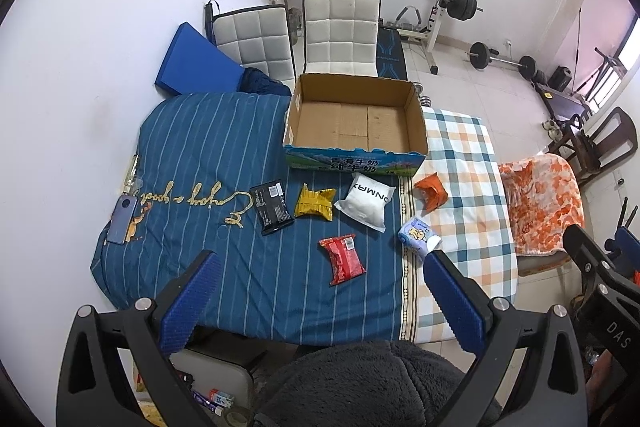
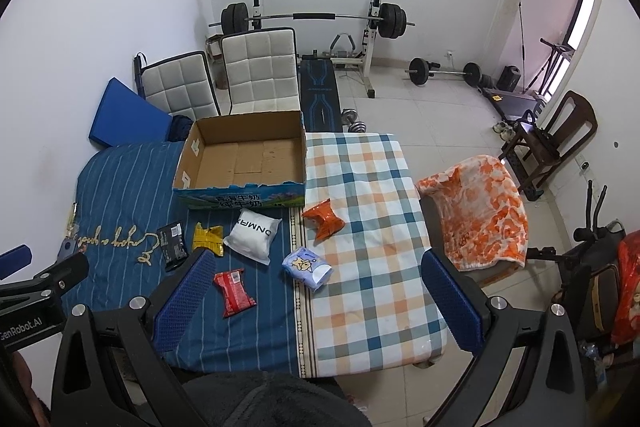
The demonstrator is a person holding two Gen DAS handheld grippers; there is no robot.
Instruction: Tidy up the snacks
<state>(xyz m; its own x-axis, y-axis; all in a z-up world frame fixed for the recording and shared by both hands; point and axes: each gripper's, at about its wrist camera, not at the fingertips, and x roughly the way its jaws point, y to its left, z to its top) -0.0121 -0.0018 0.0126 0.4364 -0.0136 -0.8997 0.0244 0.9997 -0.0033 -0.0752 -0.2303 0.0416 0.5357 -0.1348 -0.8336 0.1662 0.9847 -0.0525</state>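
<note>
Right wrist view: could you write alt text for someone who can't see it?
An empty cardboard box sits on a cloth-covered table, with six snack packets in front of it: black, yellow, white, orange, red and pale blue. The open right gripper hovers in the foreground, holding nothing.

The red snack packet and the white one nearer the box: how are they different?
The red packet is narrower and flatter, with a small label at its top; the white packet is broader, puffed like a pillow, with large dark lettering. The red one lies closer to the grippers, the white one just in front of the cardboard box. Both rest untouched on the blue striped cover, outside the box.
</note>
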